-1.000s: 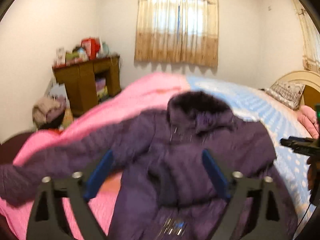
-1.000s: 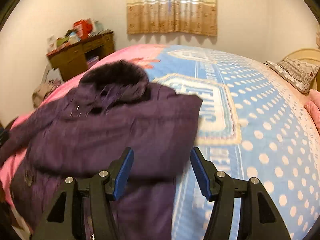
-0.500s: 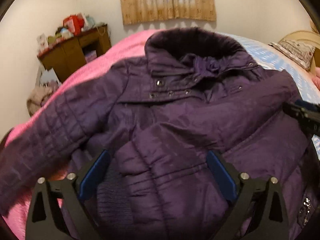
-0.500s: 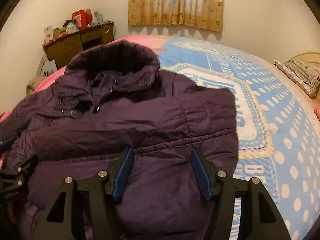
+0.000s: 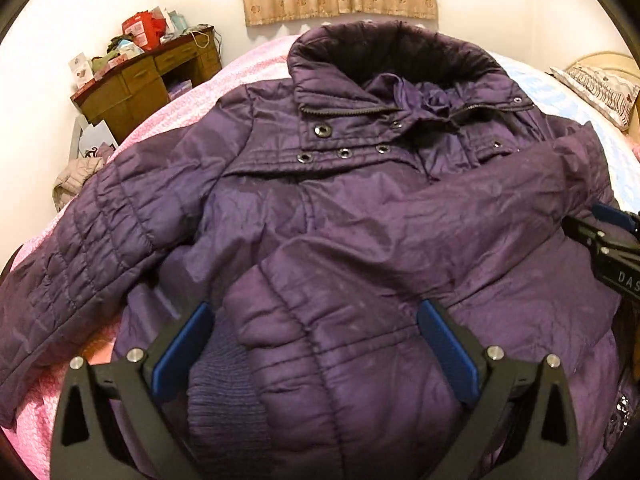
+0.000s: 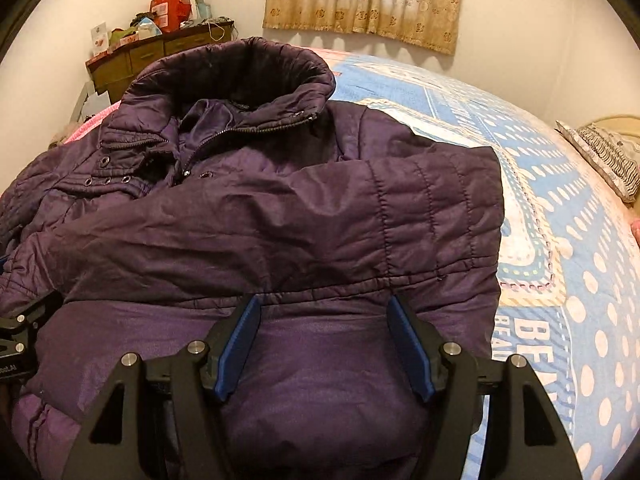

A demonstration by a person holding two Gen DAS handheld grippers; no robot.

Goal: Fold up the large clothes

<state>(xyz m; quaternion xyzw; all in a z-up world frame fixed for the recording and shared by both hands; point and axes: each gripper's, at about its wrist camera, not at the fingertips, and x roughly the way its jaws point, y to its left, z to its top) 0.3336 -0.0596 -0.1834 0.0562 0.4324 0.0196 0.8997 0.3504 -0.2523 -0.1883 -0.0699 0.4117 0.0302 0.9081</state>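
Observation:
A large purple quilted jacket [image 5: 360,208] lies front up on the bed, collar toward the far wall. Its right sleeve is folded across the chest [image 6: 280,220], and the knit cuff [image 5: 224,392] lies just in front of my left gripper. The other sleeve [image 5: 80,264] stretches out to the left over the pink cover. My left gripper [image 5: 316,344] is open, its jaws either side of the folded sleeve's end. My right gripper [image 6: 324,340] is open over the jacket's lower body and also shows at the right edge of the left wrist view [image 5: 608,244].
The bed has a pink cover [image 5: 248,68] on the left and a blue dotted cover [image 6: 560,280] on the right. A wooden desk [image 5: 140,84] piled with clutter stands by the far left wall. A pillow [image 6: 612,160] lies at the right. Curtains [image 6: 364,0] hang at the back.
Both grippers have moved in close over the jacket, which now fills both views. Both stay open. The right sleeve stays folded across the chest.

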